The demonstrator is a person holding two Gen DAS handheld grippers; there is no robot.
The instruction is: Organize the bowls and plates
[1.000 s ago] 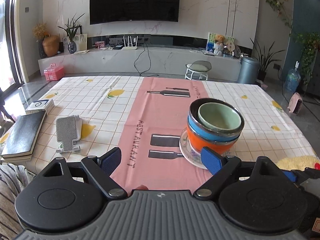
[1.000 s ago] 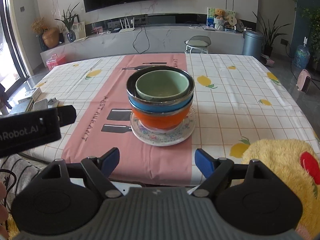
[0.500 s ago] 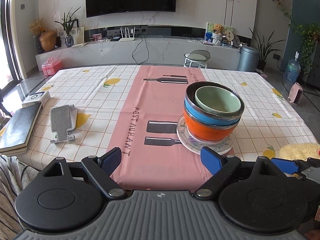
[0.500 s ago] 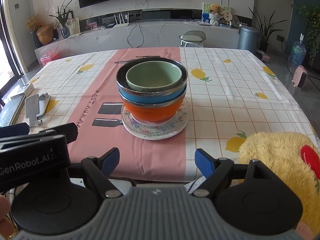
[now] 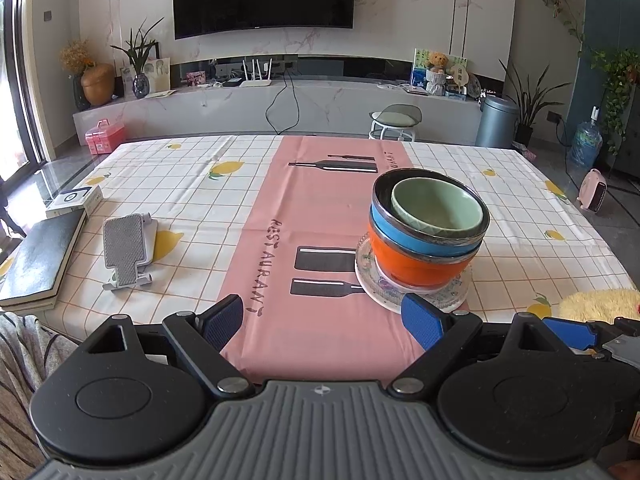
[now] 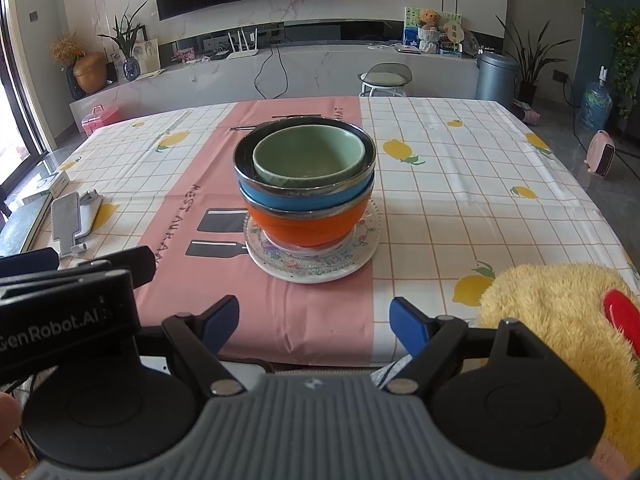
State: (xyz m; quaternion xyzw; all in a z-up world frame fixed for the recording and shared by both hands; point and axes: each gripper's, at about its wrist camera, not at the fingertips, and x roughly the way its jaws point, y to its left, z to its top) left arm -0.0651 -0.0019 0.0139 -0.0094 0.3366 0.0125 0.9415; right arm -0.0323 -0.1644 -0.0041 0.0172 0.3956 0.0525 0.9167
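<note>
Both units have pulled back toward the near edge of the desk (image 5: pixel 160 184) over the last second; the bowl stack now sits farther out in both wrist views than it did a second ago.

Left hand-held gripper (image 5: pixel 322 322): fingers spread wide, nothing between them. Right hand-held gripper (image 6: pixel 314 322): the same, apart and empty.

Landmark: the patterned plate (image 6: pixel 312 270), resting on the pink runner (image 6: pixel 224 152). On that plate stands the orange bowl (image 6: pixel 312 230), the blue bowl (image 6: pixel 280 198) nested in it, and the green bowl (image 6: pixel 308 156) inside the blue one, sitting off-centre toward the stack's left. The stack looks upright.

Left of the plate, well apart: a grey phone stand (image 5: pixel 124 248) and a black notebook (image 5: pixel 38 258). Right of it, near the desk edge: a yellow plush toy (image 6: pixel 560 320).

My reading: everything is gathered into one pile and both units are withdrawn, so the task looks finished or nearly so. I see no loose crockery elsewhere.
</note>
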